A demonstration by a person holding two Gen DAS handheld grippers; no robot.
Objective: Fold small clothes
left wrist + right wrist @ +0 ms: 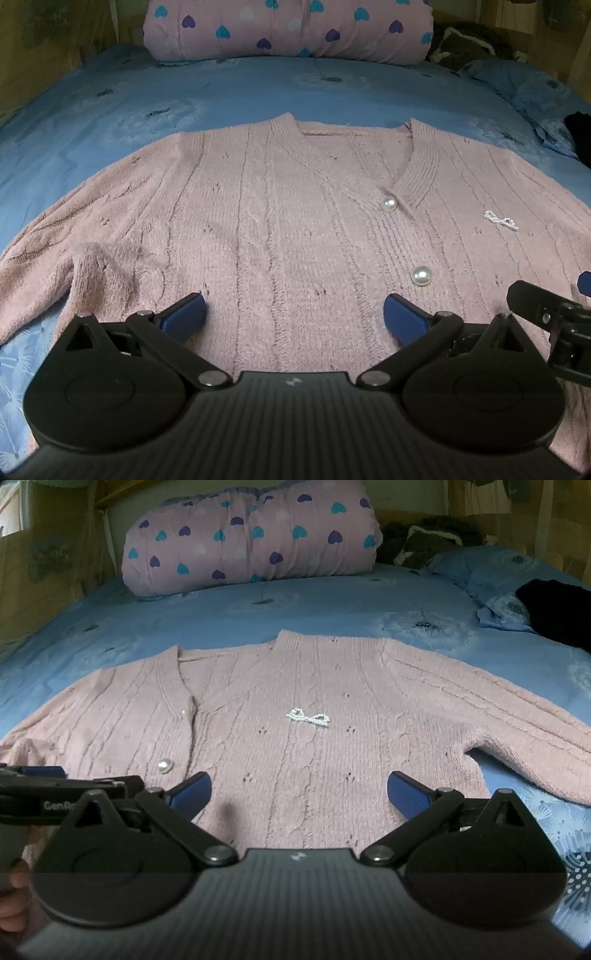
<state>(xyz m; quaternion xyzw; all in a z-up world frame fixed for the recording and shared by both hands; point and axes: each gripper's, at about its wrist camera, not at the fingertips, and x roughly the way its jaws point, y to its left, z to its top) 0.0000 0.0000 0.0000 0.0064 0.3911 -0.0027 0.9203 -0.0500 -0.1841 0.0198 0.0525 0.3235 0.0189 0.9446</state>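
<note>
A pink cardigan [280, 221] lies flat, front up, on the blue bed [110, 103], neck toward the heart-print pillow [288, 29] at the far end. Its left sleeve [48, 258] is rumpled near the cuff. The left claw [294, 317] hovers over the cardigan's lower left half, jaws spread wide, holding nothing. Two pearl buttons [422, 275] run down the middle. The right claw [299, 794], likewise wide open and empty, hangs over the right half, below a bead bow [308, 717]. The right sleeve [517, 720] stretches outward.

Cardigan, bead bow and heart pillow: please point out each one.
Cardigan [280, 229], left wrist view, front panel.
Bead bow [308, 717], right wrist view, its middle.
Heart pillow [251, 535], right wrist view, its front.
</note>
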